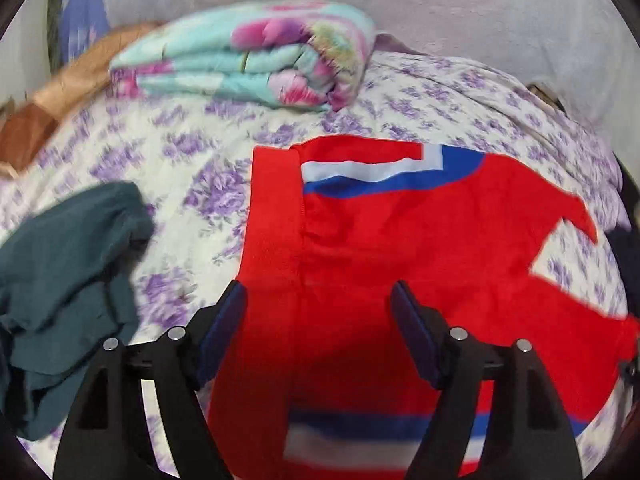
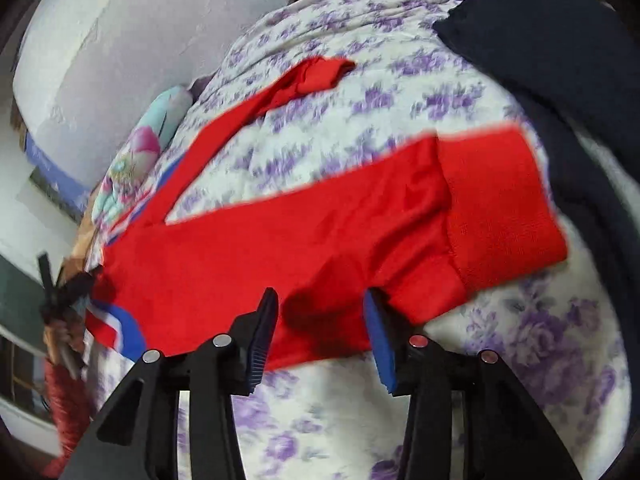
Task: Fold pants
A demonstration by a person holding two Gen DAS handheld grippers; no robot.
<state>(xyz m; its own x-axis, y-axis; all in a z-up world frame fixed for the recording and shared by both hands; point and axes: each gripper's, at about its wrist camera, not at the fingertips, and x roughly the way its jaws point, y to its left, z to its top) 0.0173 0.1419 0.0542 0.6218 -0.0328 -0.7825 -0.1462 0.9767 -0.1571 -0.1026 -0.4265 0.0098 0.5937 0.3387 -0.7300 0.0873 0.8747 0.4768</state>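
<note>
Fingers first: your left gripper [image 1: 318, 296] and right gripper [image 2: 320, 300] both stand apart, empty, over the red knit pants with blue-white stripes [image 1: 360, 240], spread unfolded on the lilac-flowered bedsheet [image 1: 180, 152]. Next: pinch an edge, likely the far leg cuff [image 2: 324, 72].

A home bedroom: a bed [image 1: 168, 168] covered with a white sheet printed with purple flowers, a folded floral quilt [image 1: 256, 56] lying at its far side, plain plastered walls [image 1: 440, 4] behind, loose clothes [image 1: 68, 280] around.
</note>
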